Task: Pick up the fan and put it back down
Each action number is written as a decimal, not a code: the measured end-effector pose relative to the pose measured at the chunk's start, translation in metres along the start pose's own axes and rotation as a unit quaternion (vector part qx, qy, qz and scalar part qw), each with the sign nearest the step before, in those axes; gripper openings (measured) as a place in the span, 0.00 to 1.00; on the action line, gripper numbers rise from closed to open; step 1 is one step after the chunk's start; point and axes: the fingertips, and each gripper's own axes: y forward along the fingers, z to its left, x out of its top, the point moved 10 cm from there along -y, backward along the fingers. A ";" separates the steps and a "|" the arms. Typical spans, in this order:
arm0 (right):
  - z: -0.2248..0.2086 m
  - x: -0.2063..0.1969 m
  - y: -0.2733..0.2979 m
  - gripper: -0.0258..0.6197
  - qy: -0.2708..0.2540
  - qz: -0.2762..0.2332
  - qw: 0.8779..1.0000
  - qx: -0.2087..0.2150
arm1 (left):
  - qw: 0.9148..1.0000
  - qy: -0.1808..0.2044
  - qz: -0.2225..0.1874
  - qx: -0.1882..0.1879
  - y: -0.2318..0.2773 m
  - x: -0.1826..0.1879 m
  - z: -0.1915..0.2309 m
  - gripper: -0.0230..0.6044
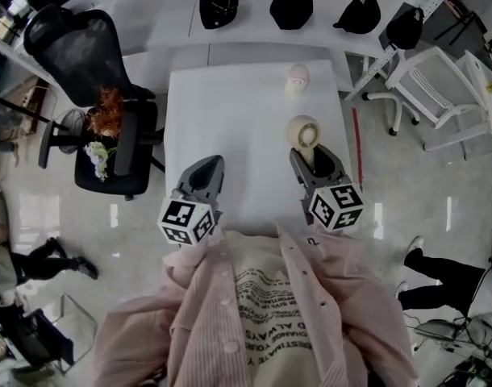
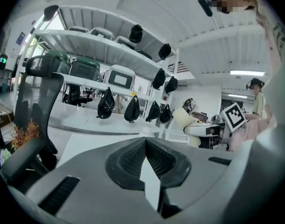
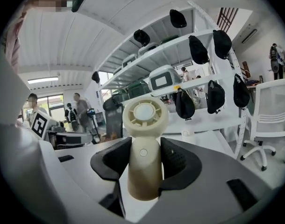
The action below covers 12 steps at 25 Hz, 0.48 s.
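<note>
A cream hand-held fan [image 1: 302, 131] stands upright over the right side of the white table [image 1: 230, 119]. In the right gripper view its round head and handle [image 3: 144, 143] fill the middle. My right gripper [image 3: 145, 161] is shut on the fan's handle, with a dark pad against each side. The base of the fan sits at or just above the table top; I cannot tell if it touches. My left gripper [image 1: 202, 176] hovers over the table's near left part. Its pads [image 2: 133, 160] meet with nothing between them.
A small pinkish-white object [image 1: 297, 77] stands near the table's far edge. A black office chair [image 1: 93, 95] with flowers on its seat is at the left, a white chair [image 1: 439, 87] at the right. Black caps [image 1: 291, 5] hang along the shelf behind.
</note>
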 end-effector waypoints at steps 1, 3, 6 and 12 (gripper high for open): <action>-0.002 -0.007 0.005 0.33 0.002 0.011 1.000 0.000 | 1.000 -0.003 0.006 0.002 0.002 -0.003 0.001 0.04; -0.005 -0.020 0.017 0.33 0.005 0.034 0.999 -0.001 | 1.000 -0.010 0.018 0.002 0.004 -0.010 0.002 0.04; -0.007 -0.039 0.032 0.33 0.002 0.065 0.998 -0.001 | 0.999 -0.019 0.036 -0.001 0.008 -0.022 0.006 0.04; -0.006 -0.071 0.055 0.33 0.003 0.114 0.993 0.005 | 0.997 -0.033 0.072 -0.003 0.020 -0.045 0.015 0.04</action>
